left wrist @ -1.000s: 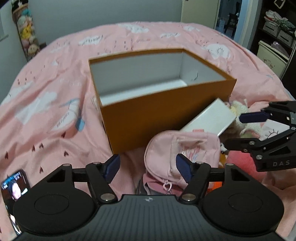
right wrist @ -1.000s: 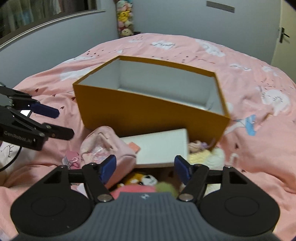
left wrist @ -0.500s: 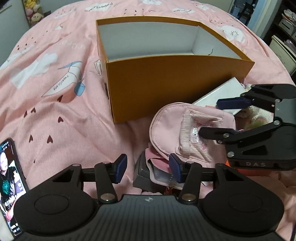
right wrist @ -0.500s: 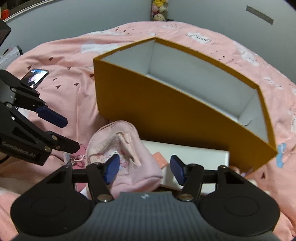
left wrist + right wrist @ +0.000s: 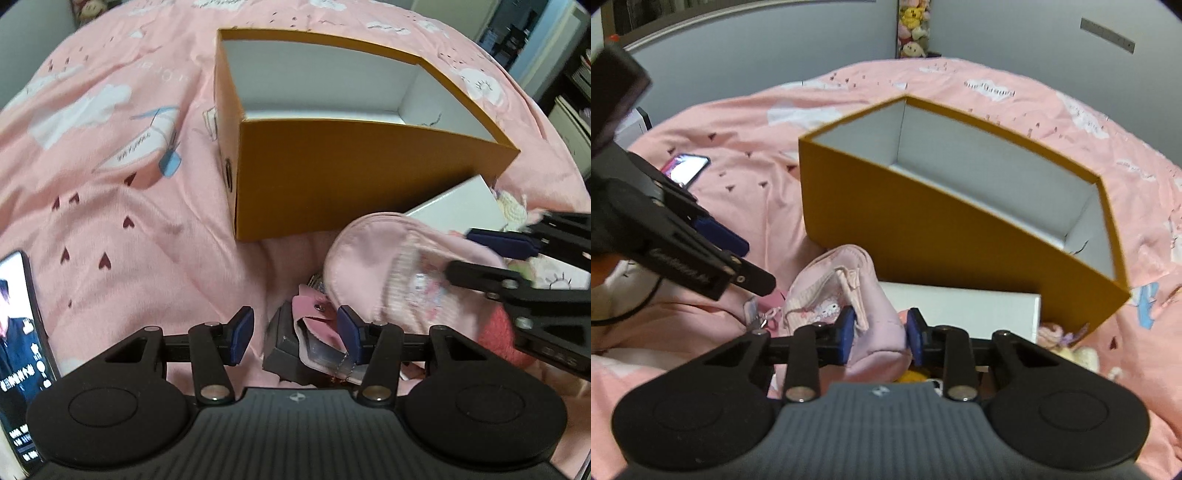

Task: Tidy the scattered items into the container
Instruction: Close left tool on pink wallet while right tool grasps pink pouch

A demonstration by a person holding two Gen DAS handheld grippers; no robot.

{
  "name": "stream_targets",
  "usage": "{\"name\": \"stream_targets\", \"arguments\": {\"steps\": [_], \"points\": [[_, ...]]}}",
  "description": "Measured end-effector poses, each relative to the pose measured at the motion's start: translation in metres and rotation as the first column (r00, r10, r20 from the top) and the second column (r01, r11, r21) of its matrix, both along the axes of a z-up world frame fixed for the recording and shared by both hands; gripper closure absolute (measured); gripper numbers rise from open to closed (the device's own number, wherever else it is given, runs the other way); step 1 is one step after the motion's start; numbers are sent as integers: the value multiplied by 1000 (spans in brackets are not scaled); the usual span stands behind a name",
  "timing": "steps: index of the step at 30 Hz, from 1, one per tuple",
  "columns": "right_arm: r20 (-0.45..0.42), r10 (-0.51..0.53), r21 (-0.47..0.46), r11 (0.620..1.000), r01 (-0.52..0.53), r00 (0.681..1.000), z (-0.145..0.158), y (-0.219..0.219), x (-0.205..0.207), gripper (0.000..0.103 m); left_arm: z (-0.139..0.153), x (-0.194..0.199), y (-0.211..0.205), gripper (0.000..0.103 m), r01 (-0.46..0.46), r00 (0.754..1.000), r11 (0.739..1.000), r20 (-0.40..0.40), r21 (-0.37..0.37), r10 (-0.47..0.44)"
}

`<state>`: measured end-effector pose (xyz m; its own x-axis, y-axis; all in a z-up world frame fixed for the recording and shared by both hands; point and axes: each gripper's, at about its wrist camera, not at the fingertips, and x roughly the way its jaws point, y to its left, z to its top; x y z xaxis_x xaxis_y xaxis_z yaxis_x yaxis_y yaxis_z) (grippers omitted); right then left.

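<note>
At six o'clock of the orange box (image 5: pixel 923 229), the right tongs (image 5: pixel 880 332) had just been closing and gripped the pink pouch (image 5: pixel 849 295). The left tongs (image 5: pixel 293 334) stood open. Soft fabric might slip free during lifting.

The orange box (image 5: pixel 354 181) looks like stiff card, matt outside with a smooth white paper lining, and it sits on a soft, creased pink cotton-like bedspread (image 5: pixel 110 192) printed with clouds and hearts. The small pink pouch (image 5: pixel 857 295) is quilted cloth with a knit-textured panel, while the flat white box (image 5: pixel 964 306) beside it has a smooth matt face. Both grippers are matt black plastic with bright metal pins and dull blue pads (image 5: pixel 846 334), and the phone (image 5: pixel 18 332) screen is glossy glass
</note>
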<state>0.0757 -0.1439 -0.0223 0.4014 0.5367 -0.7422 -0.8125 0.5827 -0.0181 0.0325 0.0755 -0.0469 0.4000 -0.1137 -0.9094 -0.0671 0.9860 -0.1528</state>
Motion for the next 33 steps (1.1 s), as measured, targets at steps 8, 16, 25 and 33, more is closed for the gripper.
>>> {"name": "stream_targets", "arguments": {"steps": [8, 16, 25, 33], "points": [[162, -107, 35, 994, 103, 981, 40, -34, -10, 72, -10, 4, 10, 44, -67, 996, 994, -62, -90, 62], [23, -192, 18, 981, 192, 981, 17, -53, 12, 69, -28, 7, 8, 44, -101, 985, 982, -152, -161, 76], [-63, -114, -7, 993, 114, 992, 2, -43, 34, 50, -34, 10, -2, 60, -117, 983, 971, -165, -209, 83], [-174, 20, -35, 999, -26, 984, -10, -22, 51, 53, -34, 12, -11, 63, -118, 985, 976, -147, -184, 92]]}}
